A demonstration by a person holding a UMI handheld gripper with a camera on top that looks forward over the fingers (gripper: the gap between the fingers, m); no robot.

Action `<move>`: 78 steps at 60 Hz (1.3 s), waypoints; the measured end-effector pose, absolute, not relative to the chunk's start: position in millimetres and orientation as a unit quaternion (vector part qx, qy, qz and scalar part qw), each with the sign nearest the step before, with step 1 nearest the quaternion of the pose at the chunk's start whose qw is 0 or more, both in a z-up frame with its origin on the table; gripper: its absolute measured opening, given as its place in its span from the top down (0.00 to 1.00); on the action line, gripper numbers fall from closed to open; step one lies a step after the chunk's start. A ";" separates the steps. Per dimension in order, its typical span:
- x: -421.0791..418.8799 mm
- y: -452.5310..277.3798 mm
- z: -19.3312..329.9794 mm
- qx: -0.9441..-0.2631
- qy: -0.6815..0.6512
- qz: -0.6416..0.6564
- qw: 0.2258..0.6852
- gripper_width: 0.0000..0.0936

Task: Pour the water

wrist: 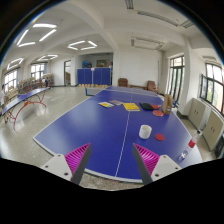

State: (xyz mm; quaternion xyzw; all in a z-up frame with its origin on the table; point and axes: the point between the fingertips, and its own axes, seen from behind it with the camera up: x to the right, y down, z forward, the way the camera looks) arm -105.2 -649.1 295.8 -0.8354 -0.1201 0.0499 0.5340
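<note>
A white cup [145, 131] stands on the blue table-tennis table [100, 125], ahead of my right finger. A small red object [158, 137] lies just right of the cup. A bottle with a red cap [192, 146] stands at the table's right edge, beyond my right finger. My gripper [112, 160] is open and empty, held high above the table's near edge. Its pink pads [78, 157] stand wide apart, and nothing is between the fingers.
Books or flat items [130, 106] and a dark object [148, 106] lie at the table's far end. A second table-tennis table [28, 98] stands at the left. Blue cabinets [95, 76] line the far wall. Windows run along the right side.
</note>
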 end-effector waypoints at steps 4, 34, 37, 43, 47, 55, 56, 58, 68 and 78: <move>-97.2 -645.0 285.9 -0.839 -0.108 0.047 0.531 0.09; 250.9 -577.2 103.8 -0.872 -0.020 -0.054 0.486 0.09; 289.2 -557.3 100.3 -0.865 -0.009 -0.061 0.498 0.09; 356.9 -514.1 99.5 -0.851 0.009 -0.076 0.519 0.09; 391.0 -481.0 100.8 -0.843 0.020 -0.079 0.532 0.09; 430.9 -419.3 95.5 -0.828 0.040 -0.070 0.554 0.09; 435.4 -410.7 93.2 -0.827 0.041 -0.071 0.557 0.09; 439.5 -398.4 92.0 -0.823 0.042 -0.067 0.563 0.10; 437.7 -351.5 89.9 -0.801 0.027 -0.056 0.595 0.39; 440.0 -341.9 93.2 -0.784 0.035 -0.058 0.617 0.56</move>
